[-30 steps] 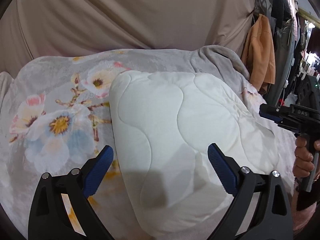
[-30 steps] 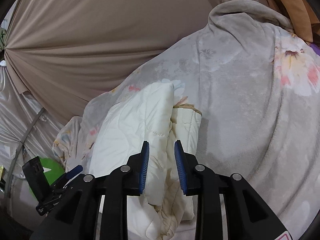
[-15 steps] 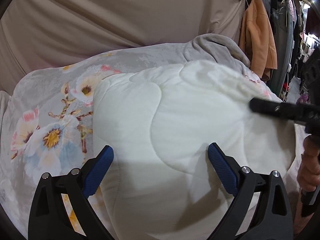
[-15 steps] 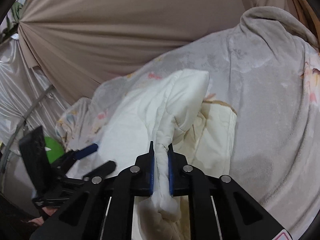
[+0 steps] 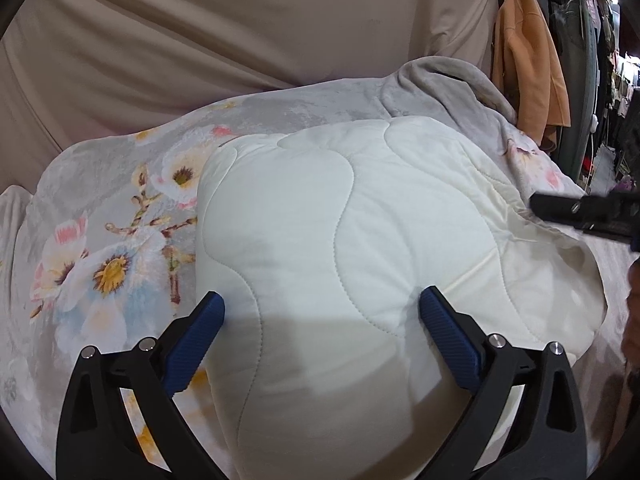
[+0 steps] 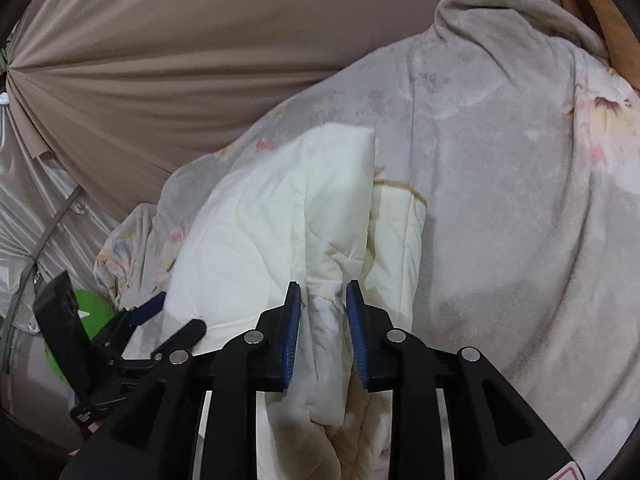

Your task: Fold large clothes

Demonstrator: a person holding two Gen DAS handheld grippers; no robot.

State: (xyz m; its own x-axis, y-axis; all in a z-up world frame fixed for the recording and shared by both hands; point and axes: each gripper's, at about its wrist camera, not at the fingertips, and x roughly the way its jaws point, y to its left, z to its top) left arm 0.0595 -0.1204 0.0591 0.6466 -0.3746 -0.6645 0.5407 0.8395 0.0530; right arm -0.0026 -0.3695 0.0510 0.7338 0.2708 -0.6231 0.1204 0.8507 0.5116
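A: Where's the white quilted garment (image 5: 344, 240)?
B: Folded on a grey floral blanket (image 5: 100, 256) that covers the whole surface; beige draped fabric (image 5: 240, 28) hangs behind it; an orange garment (image 5: 528, 68) hangs at the right.
A: And the jaws?
B: The left gripper (image 5: 320, 312) is spread wide over the fold; the right gripper (image 6: 322, 304) is parted around a bunched edge, not pinching it.

Soft indoor light; the left gripper (image 5: 322, 312) shadows the white quilt (image 5: 360, 220); fisheye edges bend, corners vignette black.
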